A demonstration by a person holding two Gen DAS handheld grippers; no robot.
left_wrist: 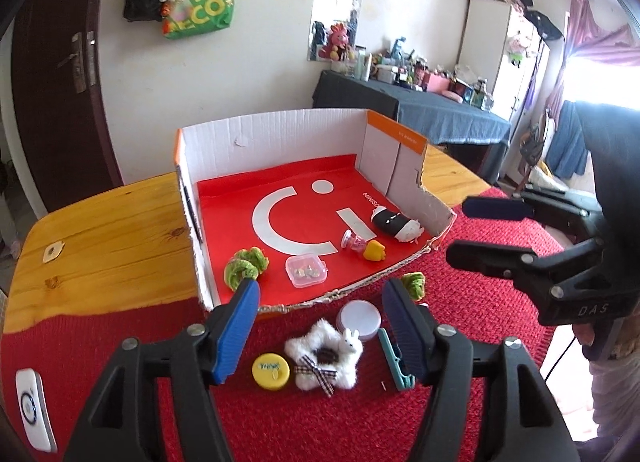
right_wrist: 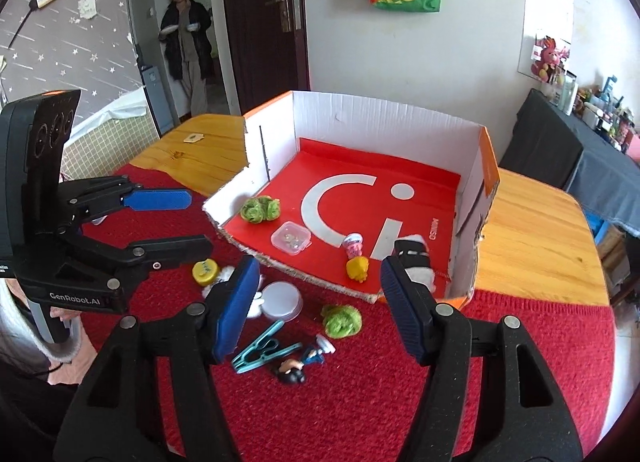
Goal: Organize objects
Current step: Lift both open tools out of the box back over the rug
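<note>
Red knitted cloth (left_wrist: 460, 342) over wooden bench (left_wrist: 112, 230); we hover both tools, left tool (left_wrist: 320, 326) and right tool (right_wrist: 320, 310), parted, empty. White cardboard box (left_wrist: 280, 138) holds five bits. Next, we judge: grab green fuzzy scrunchie (right_wrist: 342, 321) beside box, lift over low front edge.

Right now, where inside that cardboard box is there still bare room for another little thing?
The back of the white cardboard box, over its red liner, lies bare. The front edge is crowded: green knitted scrunchie, clear plastic case, yellow toy.
</note>
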